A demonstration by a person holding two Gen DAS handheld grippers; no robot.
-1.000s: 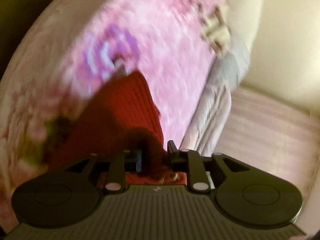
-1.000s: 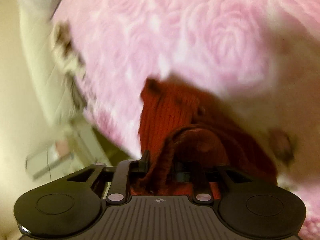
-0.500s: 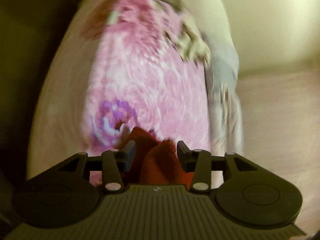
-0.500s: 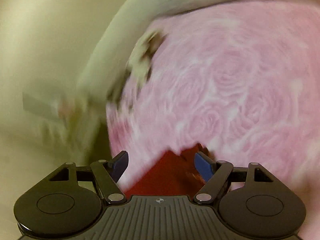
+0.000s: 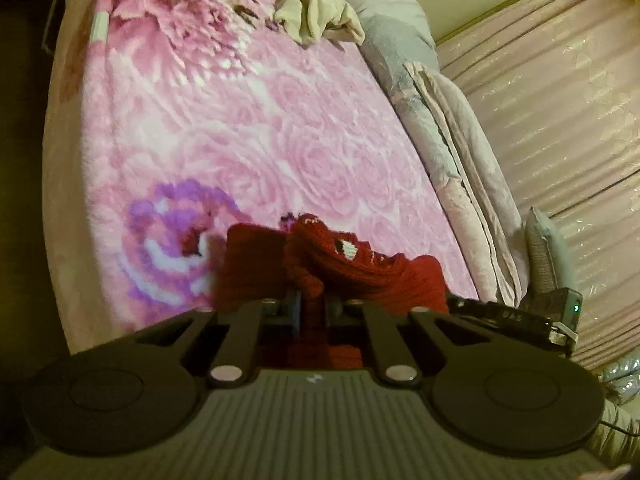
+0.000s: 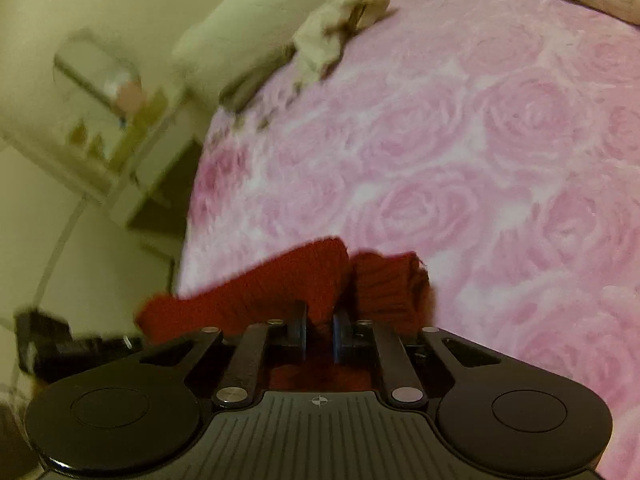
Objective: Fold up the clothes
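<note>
Red knit sweater (image 5: 360, 268) sits at 6 o'clock on the pink rose blanket (image 5: 280, 140), bunched up. Left hand-held gripper (image 5: 312, 308) and right hand-held gripper (image 6: 320, 332) are both closing, each pinching sweater fabric. Beige cloth (image 5: 316, 16) lies up at 12.

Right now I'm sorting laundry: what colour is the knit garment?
Red, ribbed knit garment; clearest in the left wrist view.

Both grippers, left gripper (image 5: 311, 306) and right gripper (image 6: 320, 330), reopened, then are closing on the red knit (image 5: 360, 268).
</note>
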